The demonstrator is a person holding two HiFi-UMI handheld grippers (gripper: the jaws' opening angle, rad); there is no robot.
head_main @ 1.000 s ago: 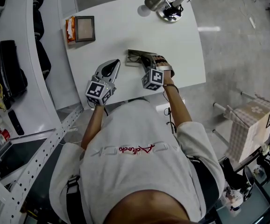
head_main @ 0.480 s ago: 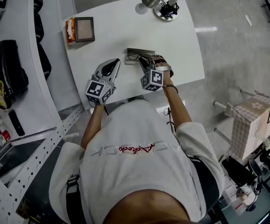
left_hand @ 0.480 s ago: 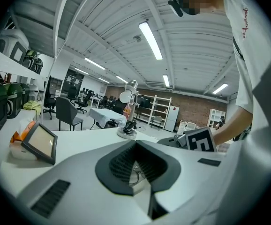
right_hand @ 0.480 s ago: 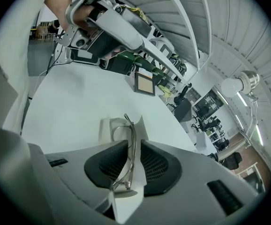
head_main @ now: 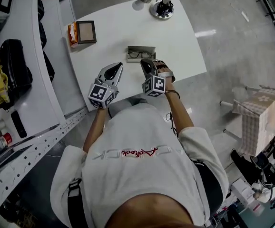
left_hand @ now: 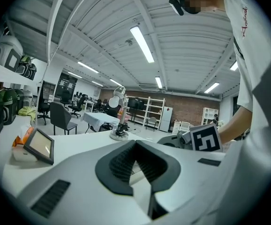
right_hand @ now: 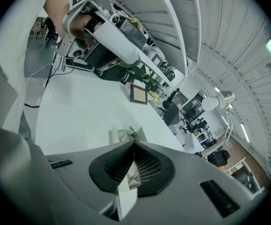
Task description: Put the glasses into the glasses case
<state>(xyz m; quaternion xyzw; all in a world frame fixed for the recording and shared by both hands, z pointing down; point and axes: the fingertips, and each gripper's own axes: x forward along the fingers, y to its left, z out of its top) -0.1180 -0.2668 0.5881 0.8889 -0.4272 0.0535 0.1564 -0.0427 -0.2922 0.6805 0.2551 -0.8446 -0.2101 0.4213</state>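
Glasses (head_main: 139,55) dark-framed, lying in open grey case (head_main: 152,49); left gripper (head_main: 115,66), right gripper (head_main: 145,61) jaws clenched, empty.

I stand at white table (head_main: 190,46) on grey concrete floor (head_main: 232,18). Desk lamp (head_main: 157,3) at table's far edge, small framed panel (head_main: 86,31) near far left corner. White perforated shelving (head_main: 33,122) on my left, black bag (head_main: 9,72) on it. Checked box (head_main: 257,122) off to my right. Ceiling (left_hand: 93,13) white, ribbed; tube lights (left_hand: 142,43) lit. Brick wall (left_hand: 191,108) at far end, white shelf racks (left_hand: 153,112) before it. Office chair (left_hand: 60,118) further left.
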